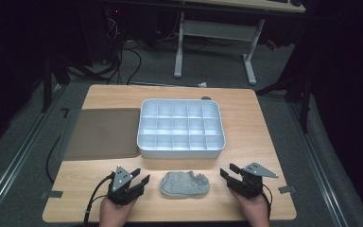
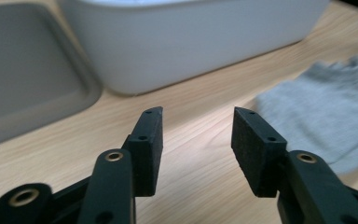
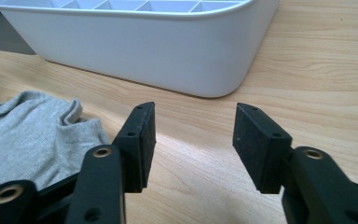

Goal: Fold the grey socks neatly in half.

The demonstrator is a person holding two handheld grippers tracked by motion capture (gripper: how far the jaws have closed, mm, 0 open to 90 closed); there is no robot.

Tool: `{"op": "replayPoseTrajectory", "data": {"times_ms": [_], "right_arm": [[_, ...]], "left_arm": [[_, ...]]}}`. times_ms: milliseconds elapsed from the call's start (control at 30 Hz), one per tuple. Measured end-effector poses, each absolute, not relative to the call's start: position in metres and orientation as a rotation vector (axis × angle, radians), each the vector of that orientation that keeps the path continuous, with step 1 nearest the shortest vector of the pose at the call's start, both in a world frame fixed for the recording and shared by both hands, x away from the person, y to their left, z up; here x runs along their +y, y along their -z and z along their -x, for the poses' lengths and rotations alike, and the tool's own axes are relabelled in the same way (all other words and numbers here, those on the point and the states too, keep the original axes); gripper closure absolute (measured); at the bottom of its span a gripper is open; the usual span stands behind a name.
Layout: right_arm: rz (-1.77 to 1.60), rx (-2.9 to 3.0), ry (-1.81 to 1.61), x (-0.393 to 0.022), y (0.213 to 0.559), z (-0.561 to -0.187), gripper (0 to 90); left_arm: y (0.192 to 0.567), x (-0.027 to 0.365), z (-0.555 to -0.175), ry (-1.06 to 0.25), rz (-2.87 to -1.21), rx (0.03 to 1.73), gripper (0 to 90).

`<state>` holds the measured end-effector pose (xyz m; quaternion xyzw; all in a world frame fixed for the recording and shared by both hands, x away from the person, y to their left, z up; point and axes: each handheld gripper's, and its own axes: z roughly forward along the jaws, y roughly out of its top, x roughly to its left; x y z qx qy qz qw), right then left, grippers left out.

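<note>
A grey sock (image 1: 185,184) lies crumpled on the wooden table (image 1: 246,113) near its front edge, between my two grippers. My left gripper (image 1: 140,177) rests to the sock's left, open, nothing between its jaws; in the left gripper view (image 2: 198,114) the sock (image 2: 326,116) lies to the right of the jaws. My right gripper (image 1: 228,170) sits to the sock's right, open and empty; in the right gripper view (image 3: 193,109) the sock (image 3: 32,135) lies at the left. A white divided organiser tray (image 1: 144,142) stands behind the sock.
A flat grey lid or mat (image 1: 101,134) lies left of the white tray (image 2: 191,42), overhanging the table's left edge. The tray's front wall (image 3: 144,51) is close ahead of both grippers. Beyond the table are a desk frame (image 1: 250,61) and cables (image 1: 123,56) on the floor.
</note>
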<state>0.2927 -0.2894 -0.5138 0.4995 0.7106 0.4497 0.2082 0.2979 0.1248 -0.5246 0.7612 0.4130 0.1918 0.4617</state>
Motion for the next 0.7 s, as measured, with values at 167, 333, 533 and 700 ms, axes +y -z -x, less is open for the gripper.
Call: {"op": "replayPoseTrajectory", "data": {"times_ms": [167, 333, 533, 700], "right_arm": [[-1.393, 1.979, -1.212, -0.2916, 0.5153, -0.2912, 47.1], [-1.392, 1.939, -1.211, -0.2926, 0.5153, -0.2864, 45.5], [-1.395, 1.94, -1.214, -0.2911, 0.5153, -0.2867, 46.2], [-1.402, 1.954, -1.219, -0.2874, 0.5155, -0.287, 49.9]], "left_arm": [[0.522, 0.1257, -0.2994, -0.502, -1.852, 1.017, 48.8], [0.5243, 0.1267, -0.3031, -0.472, -1.849, 1.032, 45.8], [0.5242, 0.1255, -0.3016, -0.468, -1.856, 1.027, 43.2], [0.5233, 0.1257, -0.2994, -0.464, -1.856, 1.031, 41.6]]}}
